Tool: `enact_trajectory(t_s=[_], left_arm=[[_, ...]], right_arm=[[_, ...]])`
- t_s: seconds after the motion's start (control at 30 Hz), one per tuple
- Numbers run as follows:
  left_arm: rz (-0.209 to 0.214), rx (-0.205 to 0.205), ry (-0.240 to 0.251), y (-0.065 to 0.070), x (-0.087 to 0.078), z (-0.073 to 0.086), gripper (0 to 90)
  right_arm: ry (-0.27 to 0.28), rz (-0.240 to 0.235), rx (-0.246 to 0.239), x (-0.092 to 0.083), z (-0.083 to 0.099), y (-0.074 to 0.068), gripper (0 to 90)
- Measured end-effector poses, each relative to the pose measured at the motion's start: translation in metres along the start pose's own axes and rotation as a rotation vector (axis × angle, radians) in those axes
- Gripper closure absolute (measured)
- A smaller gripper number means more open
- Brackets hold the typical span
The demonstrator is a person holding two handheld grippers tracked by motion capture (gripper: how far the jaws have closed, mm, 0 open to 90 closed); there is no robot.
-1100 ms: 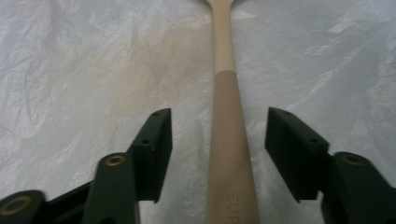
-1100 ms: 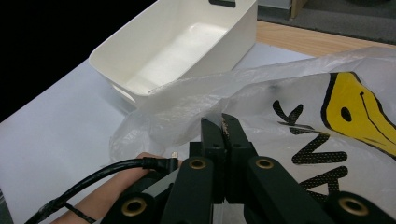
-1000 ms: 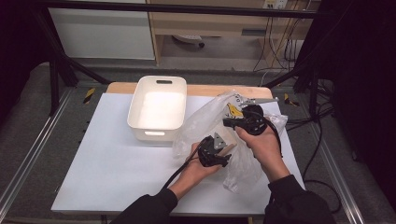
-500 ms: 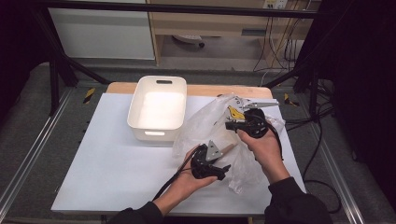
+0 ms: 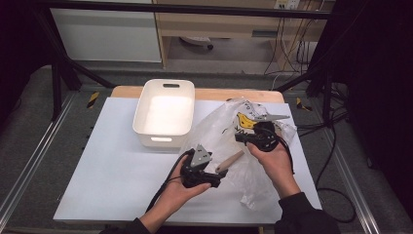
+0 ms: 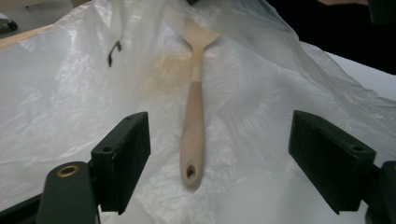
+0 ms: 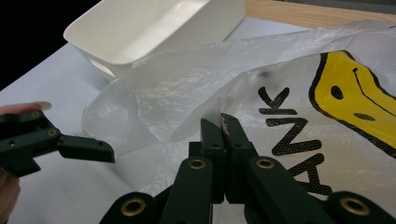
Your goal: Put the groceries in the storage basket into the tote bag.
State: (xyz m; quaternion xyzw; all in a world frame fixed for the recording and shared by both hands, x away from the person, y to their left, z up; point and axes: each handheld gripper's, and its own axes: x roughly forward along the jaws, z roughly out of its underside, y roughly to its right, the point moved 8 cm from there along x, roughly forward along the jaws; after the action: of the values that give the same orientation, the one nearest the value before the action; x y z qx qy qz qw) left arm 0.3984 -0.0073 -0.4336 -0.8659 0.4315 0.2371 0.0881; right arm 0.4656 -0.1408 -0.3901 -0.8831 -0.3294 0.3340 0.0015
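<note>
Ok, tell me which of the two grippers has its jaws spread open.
The left gripper: its jaws stand wide apart either side of the wooden spatula, touching nothing. The right gripper is pinched shut on the plastic bag.

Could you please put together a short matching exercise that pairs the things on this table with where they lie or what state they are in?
Things:
1. wooden spatula
2. white bin
3. left gripper
4. right gripper

Places or states:
A. jaws shut on the plastic bag
B. handle sticking out of the bag's mouth
C. jaws wide apart, nothing pressed between them
D. standing empty at the far side of the table, beside the bag

Pairs: 1-B, 2-D, 3-C, 4-A
</note>
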Motion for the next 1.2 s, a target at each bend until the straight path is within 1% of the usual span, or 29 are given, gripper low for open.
enact_trajectory(t_s=[0.07, 0.2, 0.27, 0.33, 0.47, 0.5, 0.6, 0.67, 0.77, 0.83, 0.9, 1.0, 1.07, 1.2], left_arm=[[-0.002, -0.013, 0.013, -0.004, -0.007, 0.0, 19.0], [-0.03, -0.03, 0.047, -0.012, -0.02, -0.002, 18.9], [-0.044, -0.044, 0.054, -0.016, -0.024, -0.003, 18.9], [-0.055, -0.039, 0.056, -0.018, -0.028, -0.003, 18.7], [-0.078, -0.053, 0.067, -0.022, -0.037, -0.003, 18.1], [-0.087, -0.058, 0.07, -0.024, -0.039, -0.002, 18.0], [-0.105, -0.07, 0.073, -0.031, -0.045, 0.0, 18.0], [-0.122, -0.078, 0.072, -0.036, -0.049, 0.002, 18.0], [-0.157, -0.092, 0.077, -0.046, -0.057, 0.005, 18.0], [-0.18, -0.103, 0.08, -0.053, -0.063, 0.008, 18.0], [-0.207, -0.101, 0.08, -0.059, -0.069, 0.011, 18.2], [-0.239, -0.098, 0.074, -0.067, -0.076, 0.018, 18.4], [-0.255, -0.107, 0.074, -0.074, -0.079, 0.022, 18.6], [-0.28, -0.104, 0.055, -0.082, -0.079, 0.03, 19.0]], right_arm=[[0.0, 0.0, -0.001, 0.001, 0.002, -0.001, 90.0], [-0.004, 0.001, -0.016, 0.002, 0.007, -0.006, 89.9], [-0.015, 0.008, -0.029, 0.003, 0.013, -0.008, 89.9], [-0.026, 0.009, -0.034, 0.006, 0.02, -0.01, 89.7], [-0.043, 0.007, -0.04, 0.01, 0.037, -0.011, 89.4], [-0.046, 0.005, -0.035, 0.011, 0.042, -0.011, 89.4], [-0.05, -0.006, -0.035, 0.014, 0.051, -0.011, 89.1], [-0.057, -0.005, -0.042, 0.017, 0.056, -0.012, 88.8], [-0.067, 0.001, -0.054, 0.02, 0.061, -0.013, 88.8], [-0.078, -0.005, -0.063, 0.022, 0.065, -0.015, 88.9], [-0.094, 0.0, -0.076, 0.024, 0.071, -0.017, 89.0], [-0.114, -0.009, -0.066, 0.028, 0.081, -0.018, 89.5], [-0.127, -0.014, -0.062, 0.029, 0.086, -0.018, 89.9], [-0.15, -0.023, -0.057, 0.029, 0.094, -0.021, 90.0]])
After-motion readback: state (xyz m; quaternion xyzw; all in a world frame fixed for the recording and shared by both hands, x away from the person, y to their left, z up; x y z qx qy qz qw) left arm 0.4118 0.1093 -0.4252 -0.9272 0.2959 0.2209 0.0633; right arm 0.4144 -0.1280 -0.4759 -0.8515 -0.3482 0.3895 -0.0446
